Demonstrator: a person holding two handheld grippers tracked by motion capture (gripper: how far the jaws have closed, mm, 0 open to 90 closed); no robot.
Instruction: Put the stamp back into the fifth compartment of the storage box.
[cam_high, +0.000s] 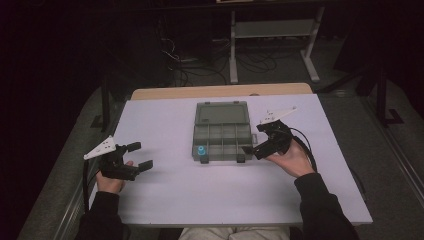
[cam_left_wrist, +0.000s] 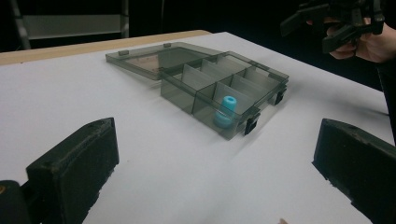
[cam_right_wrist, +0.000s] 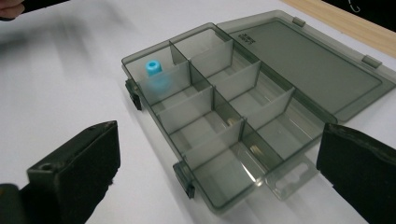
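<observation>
A smoky grey organizer box (cam_high: 222, 155) lies in the middle of the white table, its lid (cam_high: 221, 113) folded flat behind it. A small blue cylinder (cam_high: 201, 150) stands in the front-left compartment. My left gripper (cam_high: 141, 156) hovers open at the table's left, well away from the box. My right gripper (cam_high: 254, 140) stands open at the box's right end. In the left gripper view the box (cam_left_wrist: 205, 112) and blue cylinder (cam_left_wrist: 225, 111) lie ahead of my open jaws. In the right gripper view my open jaws flank the box's near end (cam_right_wrist: 212, 100); the blue cylinder (cam_right_wrist: 154, 70) is far left.
Two tiny metal bits (cam_right_wrist: 254, 149) lie in compartments near my right gripper. A white sheet (cam_high: 200, 195) covers the table, with a wooden strip (cam_high: 220, 91) at the back. Behind stand a white desk frame (cam_high: 232, 50) and floor cables.
</observation>
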